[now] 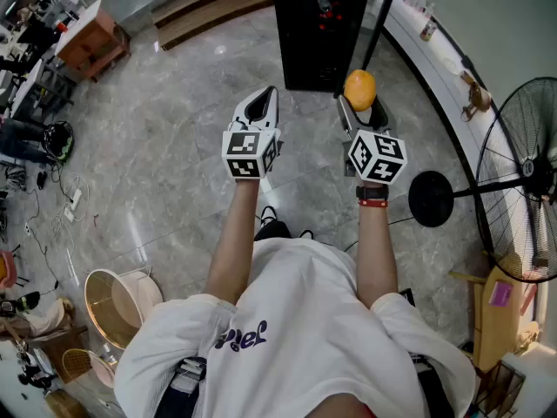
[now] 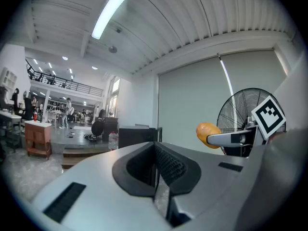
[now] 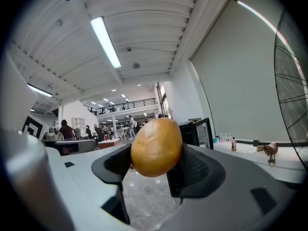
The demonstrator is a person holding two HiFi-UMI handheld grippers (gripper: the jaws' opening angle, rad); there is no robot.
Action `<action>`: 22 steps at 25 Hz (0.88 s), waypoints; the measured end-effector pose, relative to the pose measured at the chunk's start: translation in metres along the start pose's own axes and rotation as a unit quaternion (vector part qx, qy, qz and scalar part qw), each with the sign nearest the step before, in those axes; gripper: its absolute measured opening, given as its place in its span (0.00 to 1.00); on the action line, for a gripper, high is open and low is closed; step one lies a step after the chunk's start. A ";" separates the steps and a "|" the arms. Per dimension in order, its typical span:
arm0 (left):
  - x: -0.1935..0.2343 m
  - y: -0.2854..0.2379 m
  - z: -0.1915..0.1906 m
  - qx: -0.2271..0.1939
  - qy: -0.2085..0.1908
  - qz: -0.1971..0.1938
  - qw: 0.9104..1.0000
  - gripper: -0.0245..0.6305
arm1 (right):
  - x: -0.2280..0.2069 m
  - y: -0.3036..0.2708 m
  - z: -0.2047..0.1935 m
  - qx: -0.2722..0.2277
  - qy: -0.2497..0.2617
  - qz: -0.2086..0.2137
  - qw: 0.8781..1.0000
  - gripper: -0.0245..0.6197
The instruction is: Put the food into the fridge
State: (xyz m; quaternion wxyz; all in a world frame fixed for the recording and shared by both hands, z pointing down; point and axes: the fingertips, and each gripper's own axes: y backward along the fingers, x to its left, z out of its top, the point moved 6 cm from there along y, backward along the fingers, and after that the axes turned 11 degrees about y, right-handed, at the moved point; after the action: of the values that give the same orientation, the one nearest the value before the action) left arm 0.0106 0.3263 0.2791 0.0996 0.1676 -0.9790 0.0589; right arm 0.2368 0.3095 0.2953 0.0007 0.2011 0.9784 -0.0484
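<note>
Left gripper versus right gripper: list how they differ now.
The left gripper has its jaws together; the right gripper has them spread wide. The left gripper is empty; the right gripper grips a round orange-yellow food item. Both are white.

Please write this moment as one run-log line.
right tongs: shut on oval yellow-orange food item | left tongs: shut, empty | black box-shaped fridge: ahead, food not inside

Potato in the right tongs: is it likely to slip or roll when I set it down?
The potato looks firm and smooth-skinned, so it probably won't squash, but could slide. It is egg-shaped and the right tongs pinch only its lower half, so it may pivot. Set loose on a flat surface, it would likely roll.
</note>
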 end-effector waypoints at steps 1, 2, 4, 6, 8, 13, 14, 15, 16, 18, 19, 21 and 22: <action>-0.001 0.004 -0.001 0.002 -0.001 -0.001 1.000 0.07 | 0.003 0.001 0.001 0.000 0.000 0.000 1.000 0.56; -0.001 0.007 -0.001 0.003 -0.001 -0.002 1.000 0.07 | 0.006 0.003 0.001 0.000 0.001 0.001 1.000 0.56; -0.001 0.013 -0.003 0.005 0.002 -0.001 1.000 0.07 | 0.011 0.005 0.001 0.000 0.001 0.003 1.000 0.56; -0.001 0.017 -0.006 0.007 0.005 0.003 1.000 0.07 | 0.014 0.006 0.001 0.001 0.003 0.006 1.000 0.56; 0.002 0.018 -0.009 0.009 0.008 0.006 1.000 0.07 | 0.016 0.005 -0.001 0.003 0.004 0.008 1.000 0.56; 0.019 0.009 -0.014 0.010 0.019 0.006 1.000 0.07 | 0.016 -0.012 -0.005 -0.009 -0.023 0.000 1.000 0.56; 0.023 0.003 -0.014 0.010 0.019 0.004 1.000 0.07 | 0.015 -0.019 -0.005 -0.013 -0.029 -0.001 0.999 0.56; 0.028 -0.004 -0.014 0.010 0.018 0.002 1.000 0.07 | 0.014 -0.026 -0.006 -0.015 -0.033 -0.002 0.999 0.56; 0.033 -0.010 -0.014 0.011 0.018 0.000 1.000 0.07 | 0.014 -0.034 -0.007 -0.015 -0.036 -0.003 0.999 0.56; 0.044 -0.025 -0.012 0.011 0.020 -0.004 1.000 0.07 | 0.012 -0.051 -0.006 -0.013 -0.036 -0.005 0.999 0.56; 0.049 -0.034 -0.010 0.010 0.022 -0.005 1.000 0.07 | 0.011 -0.060 -0.004 -0.011 -0.035 -0.006 0.999 0.56; 0.059 -0.051 -0.002 0.008 0.023 -0.006 1.000 0.07 | 0.007 -0.079 0.003 -0.009 -0.030 -0.008 0.999 0.56; 0.063 -0.060 0.001 0.007 0.023 -0.008 1.000 0.07 | 0.006 -0.088 0.007 -0.009 -0.028 -0.009 1.000 0.56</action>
State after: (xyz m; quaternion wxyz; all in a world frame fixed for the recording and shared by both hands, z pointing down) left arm -0.0272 0.2503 0.2963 0.1211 0.1748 -0.9747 0.0690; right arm 0.1970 0.2310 0.2970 0.0297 0.1911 0.9801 -0.0456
